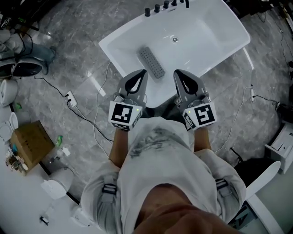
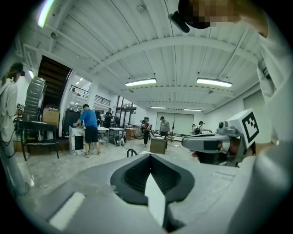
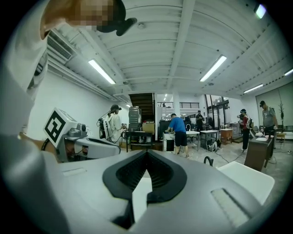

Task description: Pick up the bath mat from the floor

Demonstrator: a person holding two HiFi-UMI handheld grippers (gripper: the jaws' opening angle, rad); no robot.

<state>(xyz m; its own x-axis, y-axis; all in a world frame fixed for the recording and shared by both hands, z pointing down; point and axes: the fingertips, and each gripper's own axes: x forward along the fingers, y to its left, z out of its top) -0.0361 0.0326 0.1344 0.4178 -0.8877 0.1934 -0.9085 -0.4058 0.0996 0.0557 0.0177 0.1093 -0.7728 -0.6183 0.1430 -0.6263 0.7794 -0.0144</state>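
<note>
**Bath mat (image 1: 151, 62) lies in the tub, both grippers closed on nothing**

Left gripper (image 1: 140, 77) and right gripper (image 1: 180, 77) are held side by side in front of the person's chest, a little apart. Both point out over the near rim of the white bathtub (image 1: 219, 32). In each gripper's own view the jaws are pressed together at the tips with nothing between them.

Just past the left gripper's tip, the grey ribbed mat rests on the tub's bottom near the left end, running roughly parallel to that end wall. The drain (image 1: 174, 39) sits further toward the middle, apart from the mat. A row of dark taps (image 1: 165, 5) stands on the far rim.

The tub stands on a grey marbled floor (image 1: 78, 55). Cables (image 1: 87, 119) trail across the floor on the left, and a cardboard box (image 1: 31, 144) sits near the left edge of the head view. Both gripper views look out level across a large hall, where a person in a blue shirt (image 2: 90, 128) bends over a table
</note>
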